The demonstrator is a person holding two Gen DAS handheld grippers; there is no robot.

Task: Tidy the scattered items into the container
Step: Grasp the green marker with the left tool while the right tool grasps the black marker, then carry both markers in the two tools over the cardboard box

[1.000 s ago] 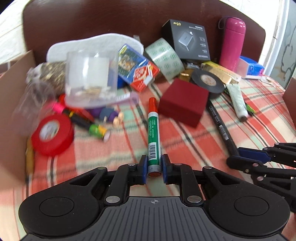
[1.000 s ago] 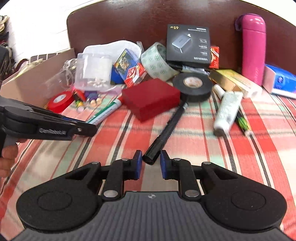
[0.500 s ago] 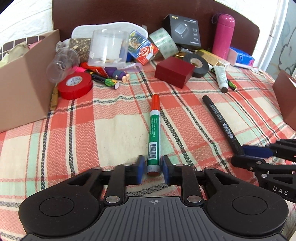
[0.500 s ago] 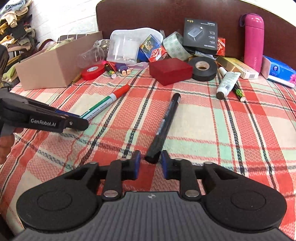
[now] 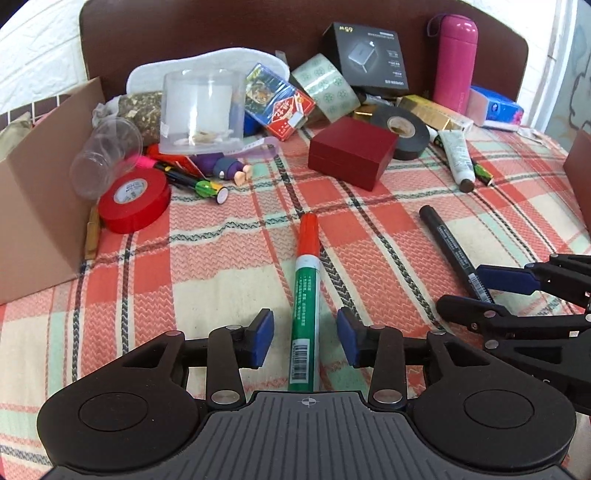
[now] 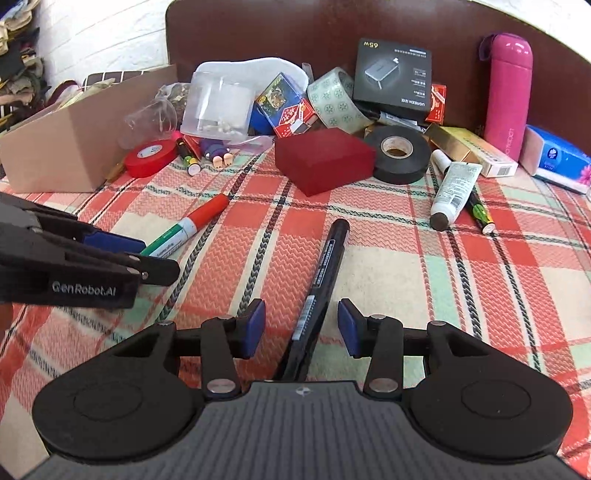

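A dark brown curved wooden headboard (image 6: 332,33) stands against a white-painted brick wall (image 6: 103,33); daylight enters from a bright window (image 5: 569,55) at right.

Green marker (image 5: 304,291), red cap: lies flat on the plaid cloth, cap toward 12 o'clock, barcode end nearest the lens.

Black marker (image 6: 325,269): flat on the cloth, tip toward 12–1 o'clock, well right of the green one.

Cardboard box (image 5: 40,206), brown, open top: at 9–10 o'clock, left edge of the cloth, red tape roll (image 5: 133,201) beside it.
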